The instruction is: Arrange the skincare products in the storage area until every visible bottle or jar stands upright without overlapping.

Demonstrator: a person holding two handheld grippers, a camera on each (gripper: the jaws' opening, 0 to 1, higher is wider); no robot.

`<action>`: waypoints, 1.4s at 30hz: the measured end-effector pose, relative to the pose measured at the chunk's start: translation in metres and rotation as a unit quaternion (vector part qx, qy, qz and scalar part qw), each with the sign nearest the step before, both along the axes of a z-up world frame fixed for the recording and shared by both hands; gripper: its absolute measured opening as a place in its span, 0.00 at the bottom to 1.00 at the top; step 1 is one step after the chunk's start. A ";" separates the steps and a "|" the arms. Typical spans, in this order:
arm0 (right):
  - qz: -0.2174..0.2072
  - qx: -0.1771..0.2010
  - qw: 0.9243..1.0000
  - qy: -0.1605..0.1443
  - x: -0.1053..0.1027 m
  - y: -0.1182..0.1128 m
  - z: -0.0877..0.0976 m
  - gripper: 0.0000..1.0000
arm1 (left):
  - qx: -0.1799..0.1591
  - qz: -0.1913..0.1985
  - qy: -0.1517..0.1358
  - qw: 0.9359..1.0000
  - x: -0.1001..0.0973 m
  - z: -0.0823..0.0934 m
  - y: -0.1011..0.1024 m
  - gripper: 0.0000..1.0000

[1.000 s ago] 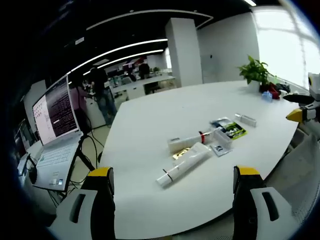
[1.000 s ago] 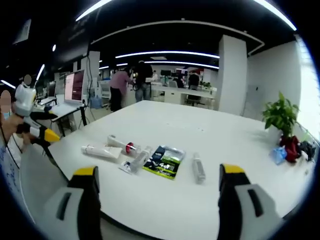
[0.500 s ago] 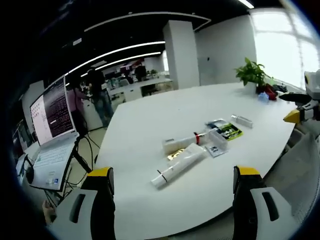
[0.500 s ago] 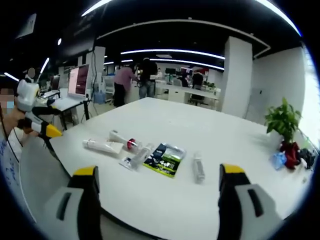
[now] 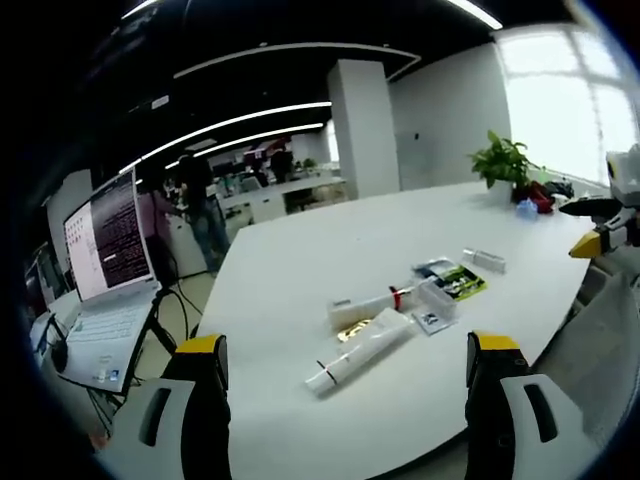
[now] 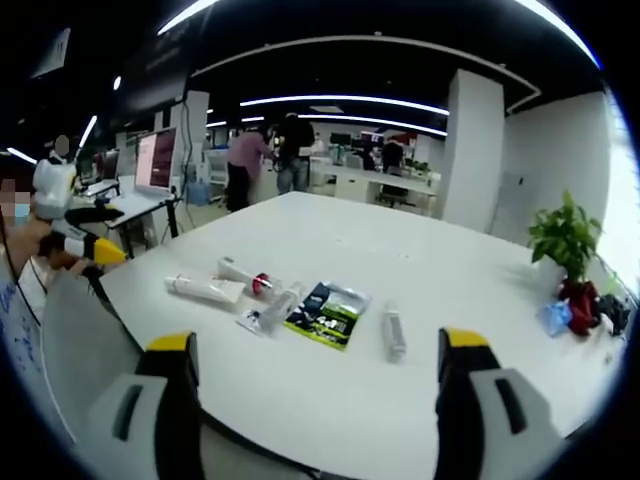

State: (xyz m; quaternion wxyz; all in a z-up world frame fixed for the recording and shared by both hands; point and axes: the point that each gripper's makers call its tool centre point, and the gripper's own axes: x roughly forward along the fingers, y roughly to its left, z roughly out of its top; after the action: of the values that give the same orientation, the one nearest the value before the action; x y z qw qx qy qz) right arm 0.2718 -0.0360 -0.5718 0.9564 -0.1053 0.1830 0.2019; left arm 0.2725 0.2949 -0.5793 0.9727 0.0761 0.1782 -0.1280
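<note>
Several skincare items lie flat on the white table (image 5: 300, 250). A long white tube (image 5: 360, 348) (image 6: 203, 290) is nearest the left gripper, beside a white tube with a red band (image 5: 375, 303) (image 6: 243, 276). A clear bottle (image 5: 437, 299) (image 6: 275, 310), a dark green sachet (image 5: 455, 279) (image 6: 328, 312) and a small clear bottle (image 5: 484, 260) (image 6: 392, 332) lie further along. My left gripper (image 5: 345, 370) is open, well short of them. My right gripper (image 6: 310, 365) is open too, held back from the table edge. The right gripper's yellow tip (image 5: 592, 243) enters the left gripper view; the left gripper's tip (image 6: 88, 250) enters the right gripper view.
A potted plant (image 5: 503, 160) (image 6: 563, 232) with red and blue items (image 6: 570, 305) stands at the table's far end. A laptop (image 5: 105, 270) sits on a stand off the table's side. People stand by desks (image 6: 265, 160) in the background.
Both views shifted slightly with the hands. The items on the table lie as before, and both grippers stay open.
</note>
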 end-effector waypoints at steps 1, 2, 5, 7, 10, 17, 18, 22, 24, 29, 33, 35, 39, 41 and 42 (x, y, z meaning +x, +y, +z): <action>-0.001 -0.001 1.000 0.000 0.000 -0.001 0.000 1.00 | 0.002 -0.002 0.001 1.000 0.000 -0.001 0.000 0.97; -0.001 -0.002 1.000 0.000 0.000 -0.001 -0.001 1.00 | 0.004 -0.005 0.003 1.000 0.000 -0.001 0.000 0.97; -0.002 0.000 1.000 0.004 0.000 -0.001 -0.003 1.00 | 0.011 -0.007 0.012 1.000 0.002 -0.003 0.001 0.97; -0.003 0.002 1.000 0.005 0.001 -0.001 -0.003 1.00 | 0.017 -0.014 0.012 1.000 0.004 -0.003 0.001 0.97; -0.003 0.002 1.000 0.006 0.001 0.000 -0.003 1.00 | 0.027 -0.024 0.010 0.999 0.009 -0.002 -0.001 0.97; -0.006 0.002 1.000 0.005 0.002 0.000 -0.002 1.00 | 0.045 -0.035 0.009 0.998 0.024 0.003 0.003 0.97; -0.007 0.002 1.000 0.005 0.002 0.000 -0.002 1.00 | 0.049 -0.036 0.008 0.998 0.026 0.005 0.004 0.97; -0.011 0.002 1.000 0.006 0.001 -0.001 -0.002 1.00 | 0.053 -0.040 0.003 0.998 0.035 0.011 0.006 0.97; -0.011 0.002 1.000 0.006 0.001 0.000 -0.003 1.00 | 0.054 -0.038 0.002 0.998 0.038 0.012 0.007 0.97; -0.014 0.001 1.000 0.011 0.000 0.000 -0.005 1.00 | 0.057 -0.047 0.005 0.997 0.043 0.012 0.004 0.97; -0.017 0.002 1.000 0.011 0.001 0.000 -0.005 1.00 | 0.063 -0.060 0.010 0.996 0.048 0.011 0.002 0.97; -0.017 0.001 1.000 0.012 0.002 0.001 -0.006 1.00 | 0.076 -0.070 0.015 0.995 0.052 0.010 0.001 0.97; -0.020 0.003 1.000 0.014 0.002 0.002 -0.008 1.00 | 0.086 -0.092 0.017 0.992 0.059 0.011 -0.004 0.97; -0.021 0.004 1.000 0.014 0.001 0.003 -0.008 1.00 | 0.095 -0.100 0.019 0.990 0.063 0.009 -0.005 0.96; -0.021 0.004 1.000 0.015 0.001 0.004 -0.009 1.00 | 0.101 -0.109 0.021 0.989 0.065 0.008 -0.007 0.95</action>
State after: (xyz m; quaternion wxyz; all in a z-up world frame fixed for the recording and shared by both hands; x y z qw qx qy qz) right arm 0.2730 -0.0323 -0.5805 0.9580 -0.0951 0.1986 0.1839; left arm 0.3375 0.2879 -0.5713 0.9361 0.1904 0.2016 -0.2166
